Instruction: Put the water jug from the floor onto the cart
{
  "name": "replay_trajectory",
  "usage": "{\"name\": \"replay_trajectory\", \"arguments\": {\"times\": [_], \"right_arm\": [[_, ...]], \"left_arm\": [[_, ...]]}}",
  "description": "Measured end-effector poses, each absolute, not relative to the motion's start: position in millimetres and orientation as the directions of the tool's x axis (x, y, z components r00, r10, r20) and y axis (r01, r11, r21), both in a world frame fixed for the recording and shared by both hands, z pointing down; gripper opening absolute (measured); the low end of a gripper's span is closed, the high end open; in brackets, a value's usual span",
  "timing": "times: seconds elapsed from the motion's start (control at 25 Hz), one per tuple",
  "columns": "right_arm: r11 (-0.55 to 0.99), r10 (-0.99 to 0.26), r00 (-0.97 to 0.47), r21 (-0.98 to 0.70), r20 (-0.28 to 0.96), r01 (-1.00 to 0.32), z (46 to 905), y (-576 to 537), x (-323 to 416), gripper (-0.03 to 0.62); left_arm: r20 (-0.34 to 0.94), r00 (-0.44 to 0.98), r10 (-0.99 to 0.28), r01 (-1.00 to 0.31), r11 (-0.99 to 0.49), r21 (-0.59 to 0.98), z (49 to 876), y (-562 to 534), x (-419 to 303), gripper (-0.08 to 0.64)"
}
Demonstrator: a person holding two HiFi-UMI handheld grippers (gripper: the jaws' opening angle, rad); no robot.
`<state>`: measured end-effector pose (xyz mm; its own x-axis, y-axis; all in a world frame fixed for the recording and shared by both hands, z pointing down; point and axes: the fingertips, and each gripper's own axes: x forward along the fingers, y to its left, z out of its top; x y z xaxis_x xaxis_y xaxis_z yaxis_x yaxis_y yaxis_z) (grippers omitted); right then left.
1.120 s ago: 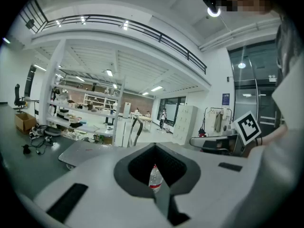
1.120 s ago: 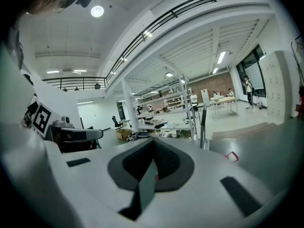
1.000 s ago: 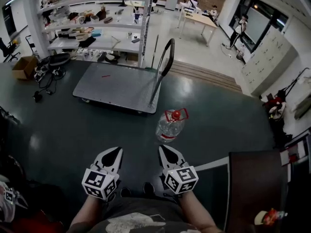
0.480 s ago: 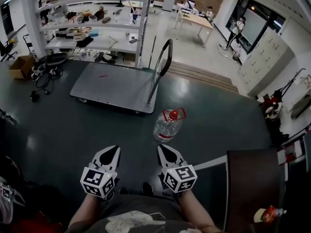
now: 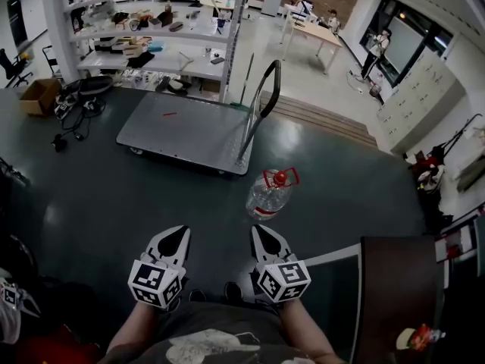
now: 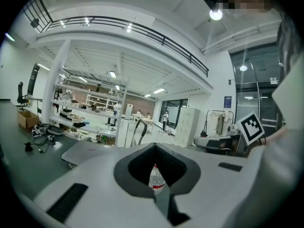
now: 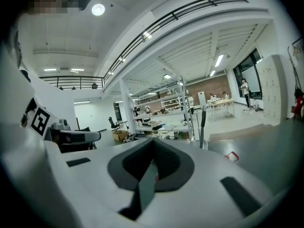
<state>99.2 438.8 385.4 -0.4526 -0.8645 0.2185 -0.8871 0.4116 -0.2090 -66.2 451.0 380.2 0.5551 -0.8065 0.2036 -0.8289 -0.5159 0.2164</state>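
The clear water jug (image 5: 269, 197), with a red cap and red handle, stands upright on the dark floor just off the near right corner of the flat grey cart (image 5: 186, 131). The cart's upright push handle (image 5: 261, 101) rises between the jug and the platform. My left gripper (image 5: 180, 237) and right gripper (image 5: 258, 233) hover side by side, short of the jug, both shut and empty. In the left gripper view the jug (image 6: 155, 179) shows through the gap behind the closed tips of the left gripper (image 6: 154, 148). In the right gripper view, the right gripper (image 7: 153, 144) points left of the jug's red handle (image 7: 232, 156).
White shelving racks (image 5: 151, 29) full of items stand behind the cart. A cardboard box (image 5: 39, 97) and loose cables (image 5: 72, 112) lie at the far left. A dark table (image 5: 402, 294) is at the near right. A person (image 5: 377, 48) stands far off.
The head view has swung slightly, so the cart and jug sit a little further right in it. Both grippers stay shut and side by side.
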Motion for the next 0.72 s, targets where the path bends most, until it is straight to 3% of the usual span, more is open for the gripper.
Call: {"name": "replay_trajectory", "arguments": {"times": [0.2,0.72], "right_arm": [[0.335,-0.916,-0.371,-0.219,0.154,-0.916,373.9,437.8,104.0,-0.009],[0.229,-0.933,-0.290,-0.271,0.213,-0.935,418.4,390.0,142.9,-0.009]], "left_arm": [[0.206,0.542,-0.815,-0.836,-0.499,0.226,382.1,453.5,-83.3,0.006],[0.250,0.524,-0.814,-0.849,-0.477,0.226,405.9,417.9,-79.5,0.006]]}}
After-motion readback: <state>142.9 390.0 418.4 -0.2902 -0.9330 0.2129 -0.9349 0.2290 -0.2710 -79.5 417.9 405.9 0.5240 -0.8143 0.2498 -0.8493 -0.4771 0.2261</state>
